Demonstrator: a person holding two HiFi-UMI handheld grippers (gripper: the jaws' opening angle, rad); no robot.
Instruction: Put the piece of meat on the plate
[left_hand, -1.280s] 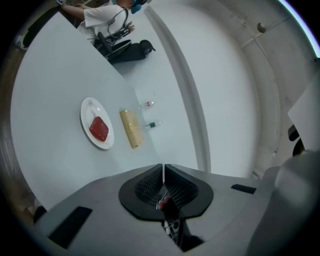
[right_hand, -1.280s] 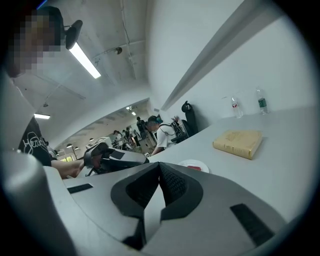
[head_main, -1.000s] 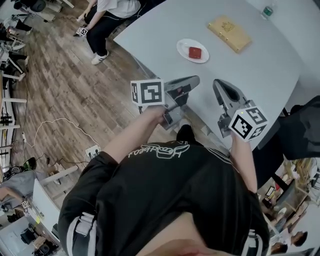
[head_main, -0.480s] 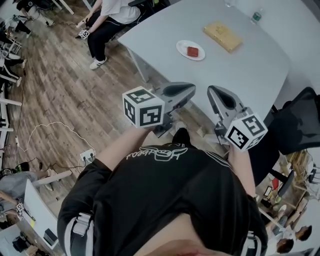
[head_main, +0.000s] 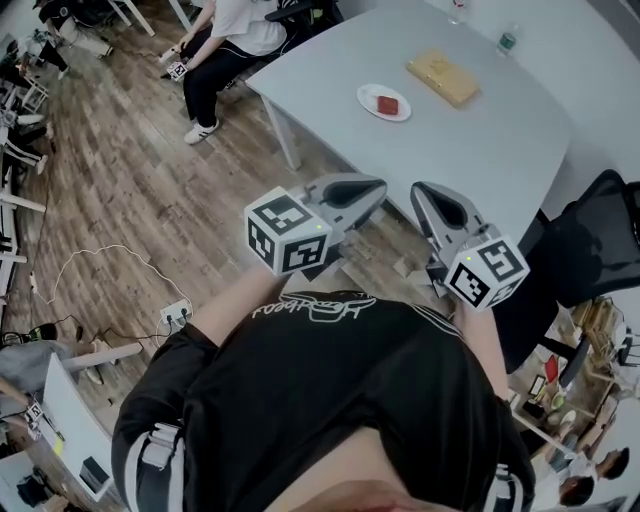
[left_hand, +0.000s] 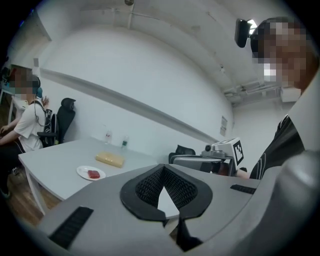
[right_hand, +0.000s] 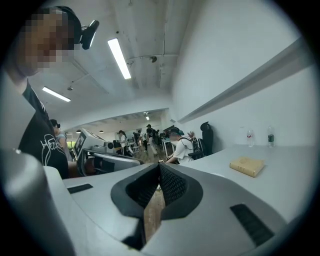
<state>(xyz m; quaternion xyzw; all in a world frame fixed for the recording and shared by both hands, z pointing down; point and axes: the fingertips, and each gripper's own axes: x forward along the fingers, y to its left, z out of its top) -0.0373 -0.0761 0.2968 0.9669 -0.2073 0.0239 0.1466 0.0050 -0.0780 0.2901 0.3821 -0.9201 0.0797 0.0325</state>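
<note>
Left gripper (head_main: 377, 186) and right gripper (head_main: 421, 190) hang closed and empty. The meat (head_main: 388, 102) sits on the plate (head_main: 367, 96) at twelve o'clock, where a careless reach could nudge it off.

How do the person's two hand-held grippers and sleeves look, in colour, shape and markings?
The left hand-held gripper and the right hand-held gripper are grey wedge-shaped shells with black ribbed pads. Each carries a white cube with black square markers. The person wears a black short-sleeved shirt with white lettering.

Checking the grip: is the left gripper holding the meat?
No, the left gripper has shut, empty jaws; the meat lies on the plate.
</note>
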